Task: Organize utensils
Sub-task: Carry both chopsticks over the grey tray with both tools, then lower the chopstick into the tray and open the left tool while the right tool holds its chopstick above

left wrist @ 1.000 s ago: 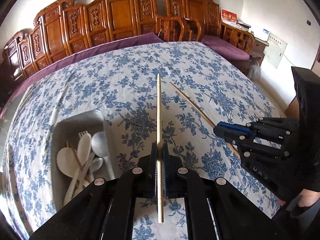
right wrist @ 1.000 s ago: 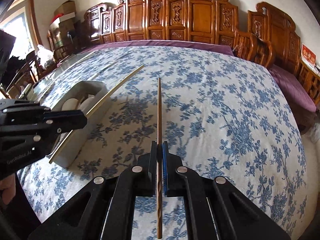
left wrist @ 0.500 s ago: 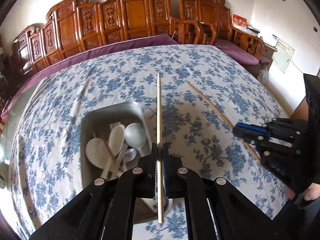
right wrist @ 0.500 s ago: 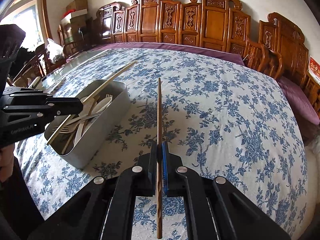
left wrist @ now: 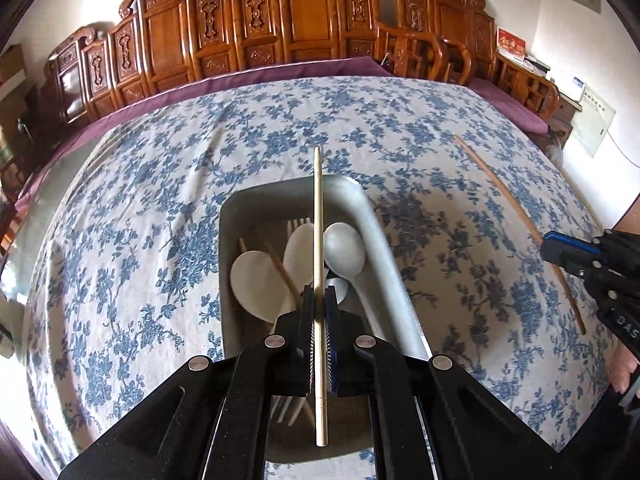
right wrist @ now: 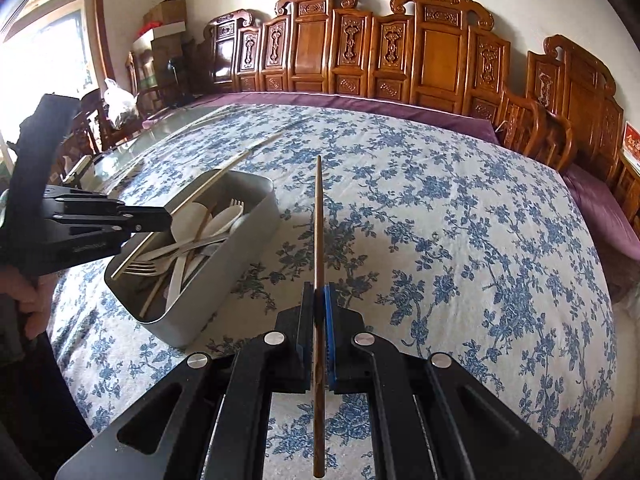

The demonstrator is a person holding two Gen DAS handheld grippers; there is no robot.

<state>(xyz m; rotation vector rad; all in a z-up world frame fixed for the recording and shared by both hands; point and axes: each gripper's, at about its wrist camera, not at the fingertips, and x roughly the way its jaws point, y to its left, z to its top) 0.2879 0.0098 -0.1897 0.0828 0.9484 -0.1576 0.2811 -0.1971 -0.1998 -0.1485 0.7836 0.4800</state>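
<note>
Since the earlier frames the left gripper (left wrist: 319, 300), pinching a pale chopstick (left wrist: 319, 216), has been carried over the grey bin (left wrist: 376, 224) of spoons and forks. Right gripper (right wrist: 319, 300) is clamped on a darker chopstick (right wrist: 318, 216), beside it. Both remain undropped; bin's near end is hidden.

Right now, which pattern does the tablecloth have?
The tablecloth is white with blue flowers; the right wrist view shows it best.

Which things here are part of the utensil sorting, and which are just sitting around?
Job:
- pale chopstick in left tongs
- brown chopstick in right tongs
- grey bin of spoons and forks

Lying about:
- carved chairs
- cardboard boxes
</note>
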